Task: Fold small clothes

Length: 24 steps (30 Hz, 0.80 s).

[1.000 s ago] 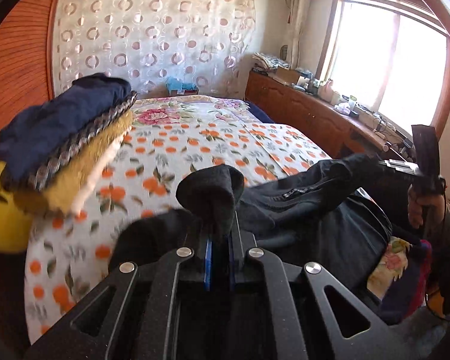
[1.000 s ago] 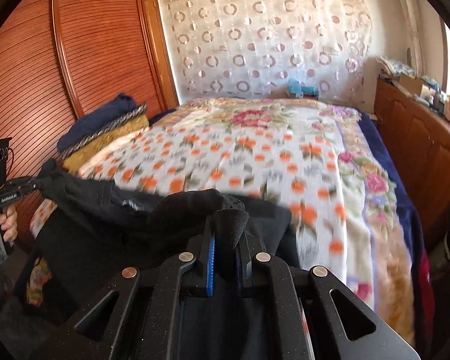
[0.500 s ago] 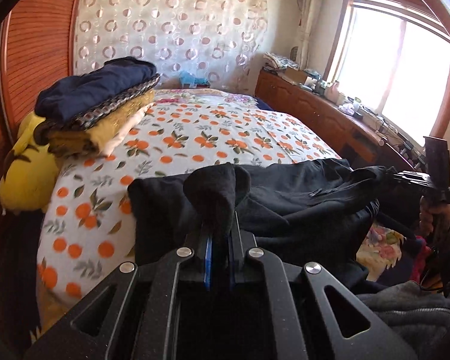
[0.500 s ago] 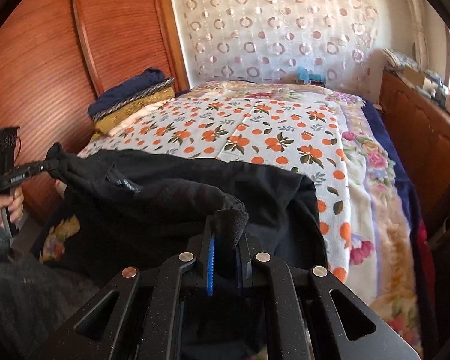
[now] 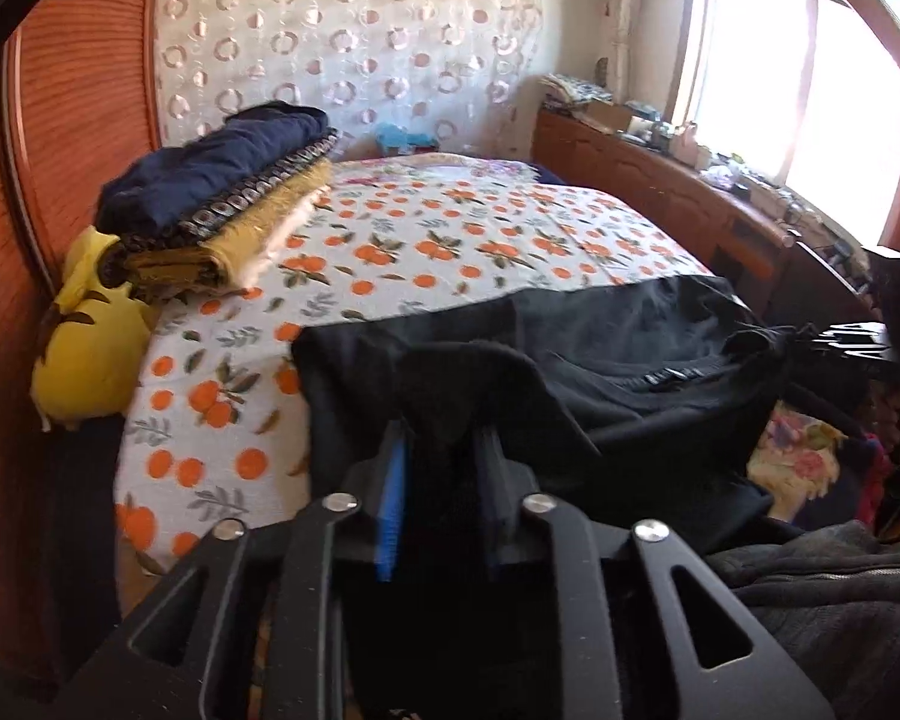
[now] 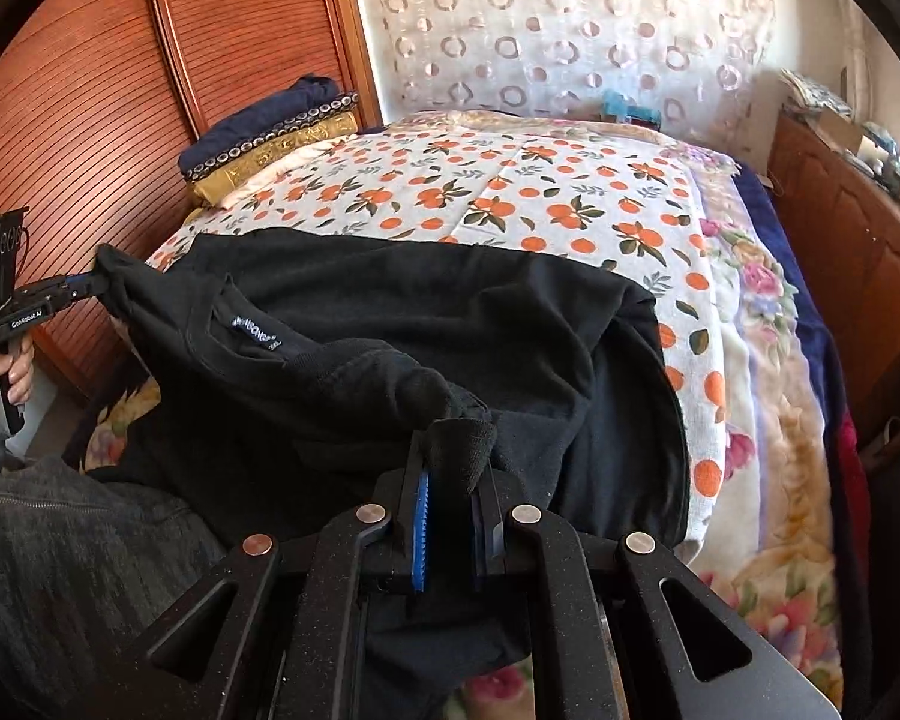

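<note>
left wrist: left tool (image 5: 441,450) opening, black shirt (image 5: 630,348) between

Folded fabrics (image 5: 222,198) sit stacked on the orange-print bedspread (image 5: 450,252).

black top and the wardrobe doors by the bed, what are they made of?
Black top: soft matte knit, probably cotton jersey; it drapes and creases, with a ribbed neckline. Wardrobe doors: reddish-brown wood or wood-look laminate, semi-gloss, with fine horizontal ribbing; I cannot tell which.
</note>
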Motion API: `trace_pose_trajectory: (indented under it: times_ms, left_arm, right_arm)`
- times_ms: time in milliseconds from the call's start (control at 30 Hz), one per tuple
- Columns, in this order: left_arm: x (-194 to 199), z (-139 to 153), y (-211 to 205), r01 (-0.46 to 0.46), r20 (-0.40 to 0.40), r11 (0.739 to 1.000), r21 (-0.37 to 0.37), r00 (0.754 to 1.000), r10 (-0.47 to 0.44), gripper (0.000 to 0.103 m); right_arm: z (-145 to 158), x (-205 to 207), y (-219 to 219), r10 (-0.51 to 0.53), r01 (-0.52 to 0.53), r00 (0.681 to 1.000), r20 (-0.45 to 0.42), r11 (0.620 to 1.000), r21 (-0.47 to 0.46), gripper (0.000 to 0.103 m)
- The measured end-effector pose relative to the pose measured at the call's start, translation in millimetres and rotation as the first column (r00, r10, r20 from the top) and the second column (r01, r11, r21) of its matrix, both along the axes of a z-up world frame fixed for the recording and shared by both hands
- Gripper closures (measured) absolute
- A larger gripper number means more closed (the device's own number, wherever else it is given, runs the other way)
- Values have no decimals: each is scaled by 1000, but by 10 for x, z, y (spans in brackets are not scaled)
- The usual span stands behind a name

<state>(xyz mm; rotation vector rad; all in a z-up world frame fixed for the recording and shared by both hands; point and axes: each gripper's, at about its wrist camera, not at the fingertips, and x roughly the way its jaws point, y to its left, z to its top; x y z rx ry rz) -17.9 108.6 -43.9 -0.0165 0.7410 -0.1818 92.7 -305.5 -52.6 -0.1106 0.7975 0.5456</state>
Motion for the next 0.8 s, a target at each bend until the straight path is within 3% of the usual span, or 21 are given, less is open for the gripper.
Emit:
trace_pose_trajectory:
  times_ms: [100,167,267,467,533,700,800]
  left_arm:
    - [4,52,74,-14,20,1000,13,1000,14,55]
    - [18,73,135,-29,21,1000,2,999,29,49]
    - [51,65,206,-44,20,999,-19,999,44,26]
    - [325,-98,323,-64,-19,996,-55,998,63,24]
    - [425,-135,325,-67,-28,996,-59,997,66,24]
    - [686,-208,347,-87,-46,995,-50,995,85,24]
    - [771,-210,327,-85,-40,996,-28,996,84,24]
  right_arm:
    - [9,-23,78,11,-11,1000,4,1000,-23,93]
    - [-1,-31,87,17,-17,1000,5,999,-30,93]
    - [45,-50,82,18,-18,1000,11,1000,-25,86]
    - [252,-44,-19,27,-24,997,72,999,-42,71]
    - [346,-12,-49,19,-15,995,95,999,-43,60]
    - [378,223,-84,-27,32,993,117,999,-40,51]
    - [302,366,-61,-52,56,991,120,998,-33,50]
